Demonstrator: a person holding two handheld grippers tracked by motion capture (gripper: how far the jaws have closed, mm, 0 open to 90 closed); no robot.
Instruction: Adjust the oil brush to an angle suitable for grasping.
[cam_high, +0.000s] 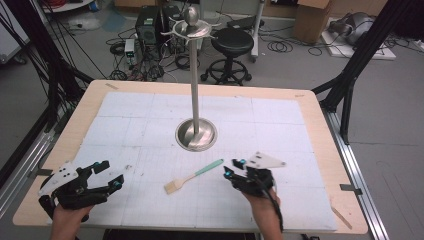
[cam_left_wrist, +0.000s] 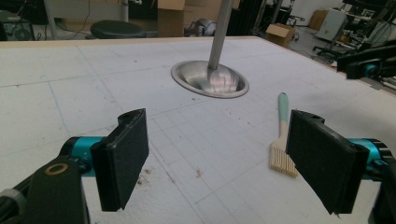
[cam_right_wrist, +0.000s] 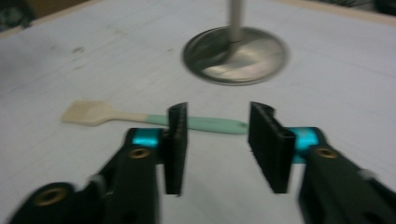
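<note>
A: Item one, brush (cam_high: 192, 176)?
B: Pale bristles, mint-green handle; flat on the tabletop (cam_high: 320, 150), middle of the near half, bristles toward the near edge, handle slanting toward the far right corner.
A: Right gripper (cam_high: 233, 167)?
B: Just right of the handle tip, fingers (cam_right_wrist: 176, 140) parted, nothing between them; brush lies just beyond.
A: Left gripper (cam_high: 111, 173)?
B: Near left corner, fingers (cam_left_wrist: 122, 156) spread wide, empty.
A: Other stock?
B: Metal stand (cam_high: 196, 134), round base at the tabletop's centre.
</note>
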